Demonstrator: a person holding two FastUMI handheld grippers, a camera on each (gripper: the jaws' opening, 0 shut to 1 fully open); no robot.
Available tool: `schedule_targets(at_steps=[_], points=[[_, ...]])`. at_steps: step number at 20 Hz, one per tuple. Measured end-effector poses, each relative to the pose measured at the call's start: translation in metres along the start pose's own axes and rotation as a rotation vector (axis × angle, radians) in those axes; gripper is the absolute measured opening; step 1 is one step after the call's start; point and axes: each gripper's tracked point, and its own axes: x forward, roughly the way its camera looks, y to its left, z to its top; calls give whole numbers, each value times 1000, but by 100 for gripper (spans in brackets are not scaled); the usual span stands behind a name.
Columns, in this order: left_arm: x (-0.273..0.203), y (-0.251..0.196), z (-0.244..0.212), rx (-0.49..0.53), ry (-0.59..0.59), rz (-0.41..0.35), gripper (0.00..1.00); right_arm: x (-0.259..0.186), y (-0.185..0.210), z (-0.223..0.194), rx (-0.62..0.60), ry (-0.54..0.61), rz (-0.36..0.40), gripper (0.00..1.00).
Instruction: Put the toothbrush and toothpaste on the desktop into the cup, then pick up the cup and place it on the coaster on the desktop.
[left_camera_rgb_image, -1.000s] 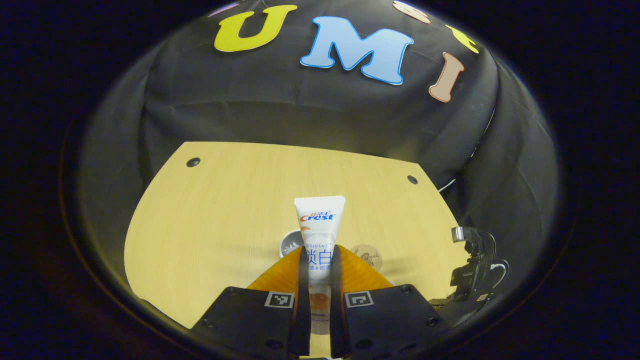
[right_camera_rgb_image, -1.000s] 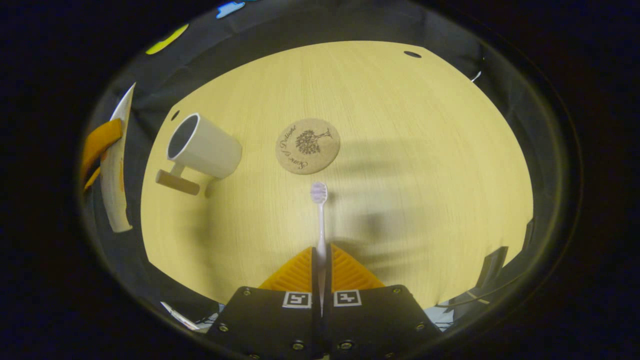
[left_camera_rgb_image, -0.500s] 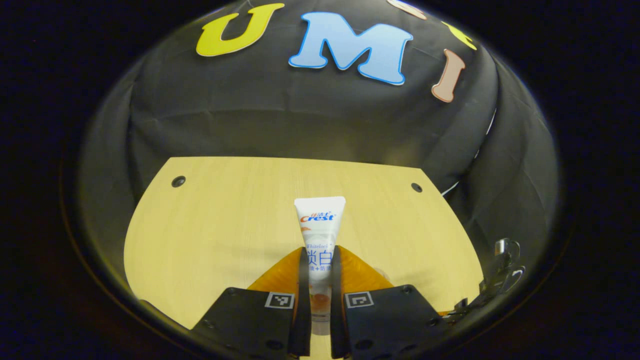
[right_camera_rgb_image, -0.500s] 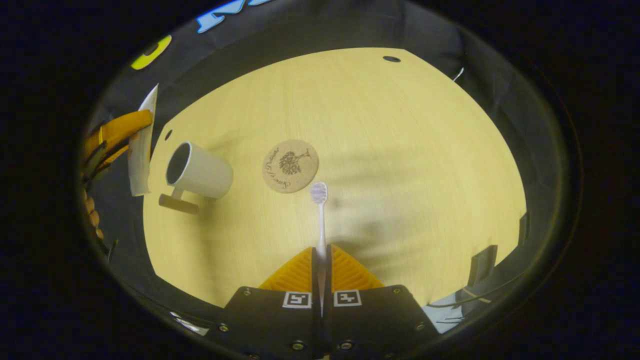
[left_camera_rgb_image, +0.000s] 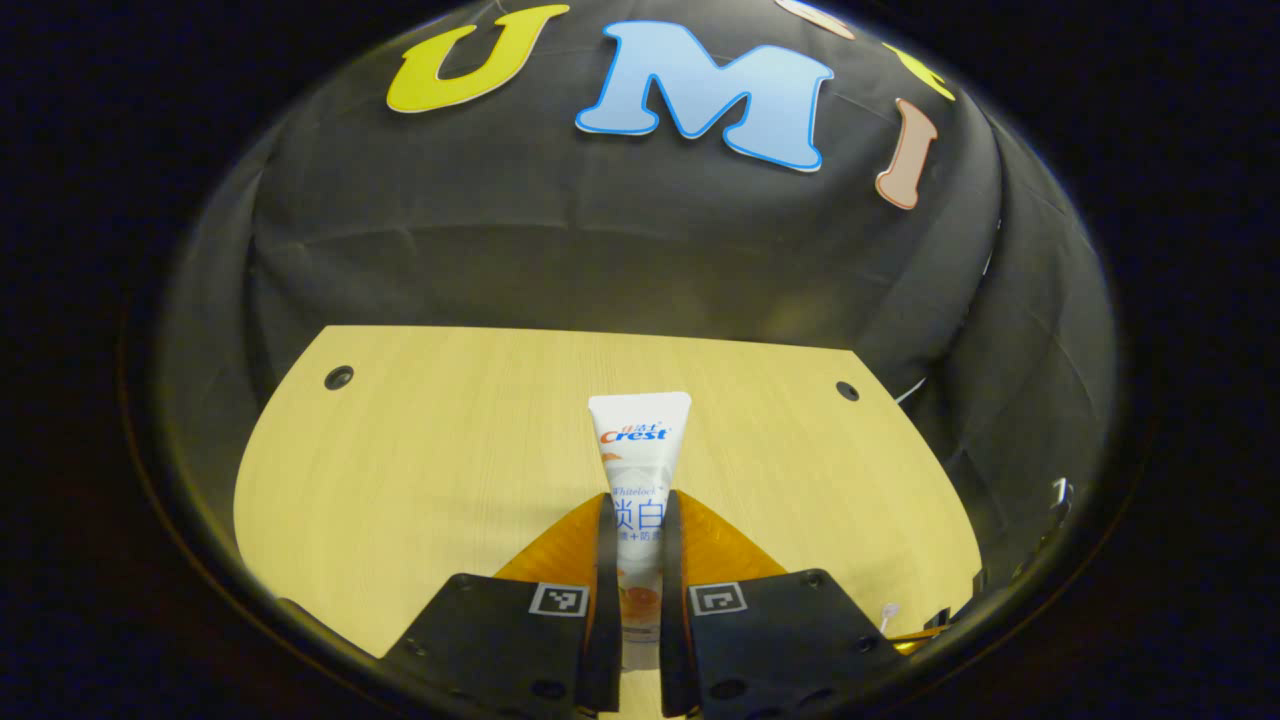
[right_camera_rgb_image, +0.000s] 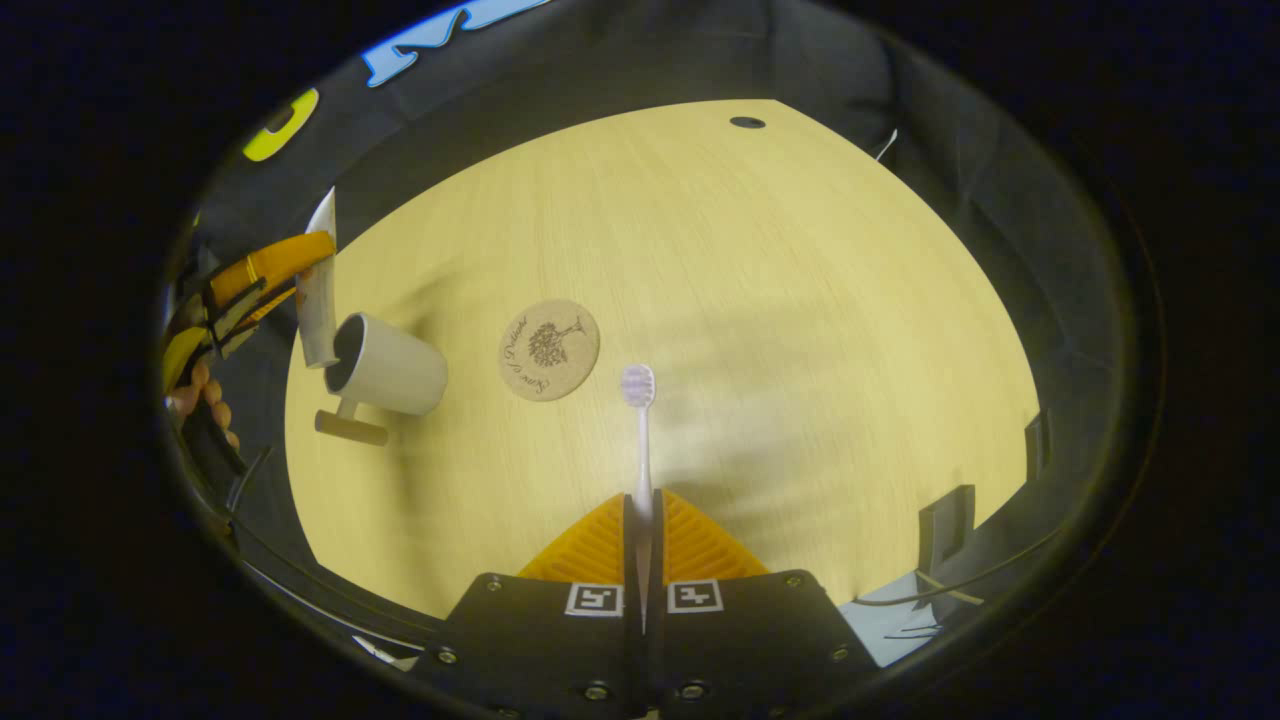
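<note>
Left gripper view: the left gripper clamps both fingers on a white toothpaste tube, whose flat crimped end stands up at frame centre above a pale wood-grain desktop. Two small dark round holes mark the desktop's far corners, and creased black cloth hangs behind.

Right gripper view: the right gripper is closed on the thin translucent handle of a toothbrush, its bristled head at frame centre. A round cork coaster printed with a tree lies flat on the desktop just upper left of the head. Farther left stands a smooth white cup with a pale block-shaped handle. The toothpaste tube's lower end overlaps the cup's dark mouth at the left edge of the frame; whether it is inside or only above cannot be told. The left gripper's ribbed fingers and a hand show at the far left.

Against half a second ago, the tube has come from beside the cup to its rim, and the cup and coaster sit lower and farther left in the frame. In the left gripper view, the desktop's far edge sits lower.
</note>
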Motion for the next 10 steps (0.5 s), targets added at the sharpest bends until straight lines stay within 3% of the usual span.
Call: schedule_targets(at_steps=[10], points=[[13,4,-11,77,-119,60,23,-7,-14,9,20,-7,-9,2]])
